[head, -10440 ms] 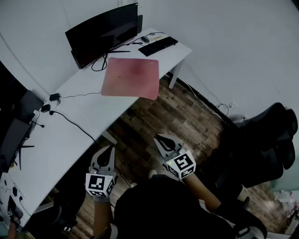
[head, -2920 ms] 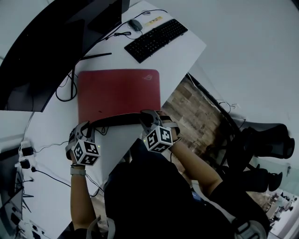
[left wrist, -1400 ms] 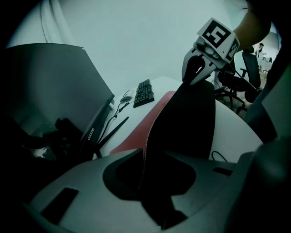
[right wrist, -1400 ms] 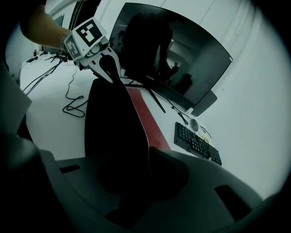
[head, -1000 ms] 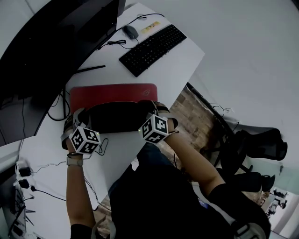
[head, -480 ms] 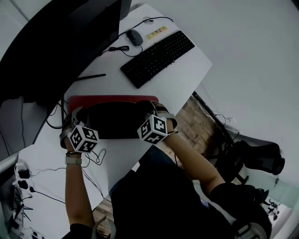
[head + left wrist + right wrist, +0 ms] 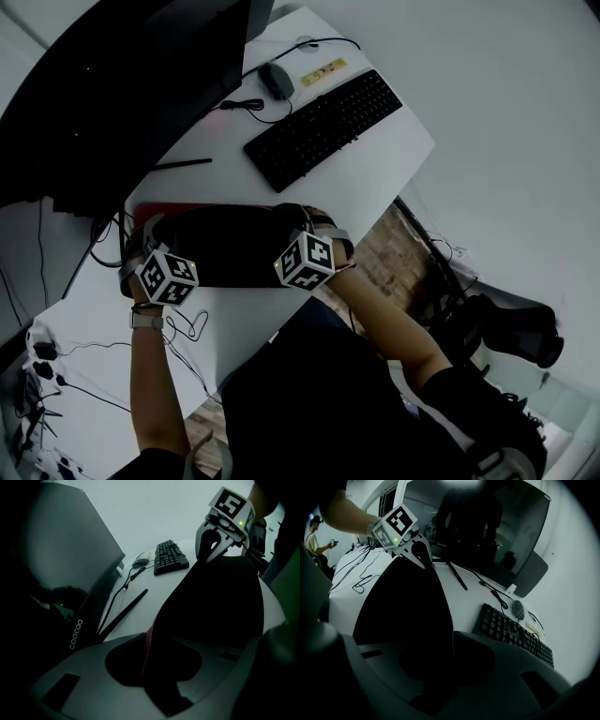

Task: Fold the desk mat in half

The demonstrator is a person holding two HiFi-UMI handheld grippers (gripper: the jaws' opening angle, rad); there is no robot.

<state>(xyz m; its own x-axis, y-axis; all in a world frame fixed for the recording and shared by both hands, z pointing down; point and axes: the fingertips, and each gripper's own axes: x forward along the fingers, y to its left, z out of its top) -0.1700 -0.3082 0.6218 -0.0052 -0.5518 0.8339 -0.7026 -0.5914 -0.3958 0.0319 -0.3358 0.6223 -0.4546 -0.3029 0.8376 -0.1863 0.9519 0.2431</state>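
Head view first: the desk mat sits on the white counter, right in front of the big dark monitor and close to the counter's near edge. Pretty much all you see of it is the black underside, since the near half is turned over the rest, with just a thin red sliver peeking out by the left gripper. The left gripper is clamped on the flap's left corner and the right gripper is clamped on the right corner, both pointing steeply down. A black keyboard lies past the mat toward the right, with a mouse beyond it, and some loose cables trail on the counter by the left forearm. Left gripper view: the jaws are pinched on the mat's edge, you can see the red stitched rim running straight into them, and the black sheet stretches across to the other gripper at the far corner. Right gripper view: same deal mirrored, jaws closed on the black mat edge, sheet running off to the left gripper, keyboard and mouse off to the right.
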